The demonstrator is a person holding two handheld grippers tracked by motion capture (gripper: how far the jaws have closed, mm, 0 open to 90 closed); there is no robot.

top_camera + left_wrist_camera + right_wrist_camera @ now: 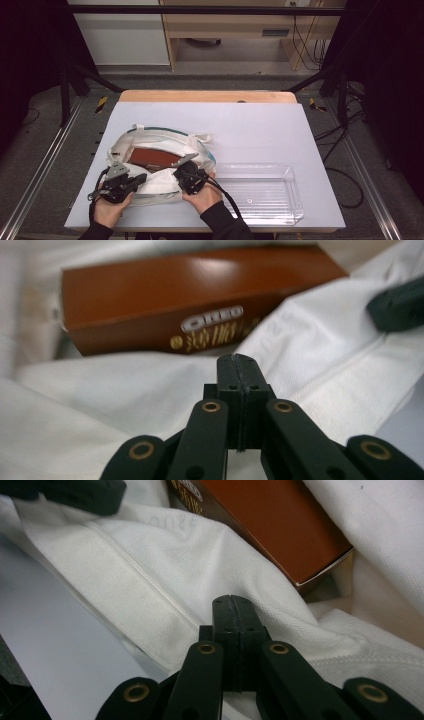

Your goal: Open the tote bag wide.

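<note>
A white cloth bag [167, 141] lies at the table's front left with its mouth open. Inside it rests a brown Oreo box [152, 158] on its side, which the left gripper view shows as a long box [200, 295] with the Oreo logo. My left gripper [142, 178] is at the bag's near rim, its jaws closed on the white fabric [150, 385]. My right gripper [181, 172] is a little to the right at the same rim, jaws closed where the cloth [165, 565] creases toward the tips. The box's end [280, 525] lies just beyond them.
A clear plastic tray [292, 197] stands empty to the right of the bag, near the table's front edge. The pale table top [260, 125] stretches behind both. Black frame posts flank the table.
</note>
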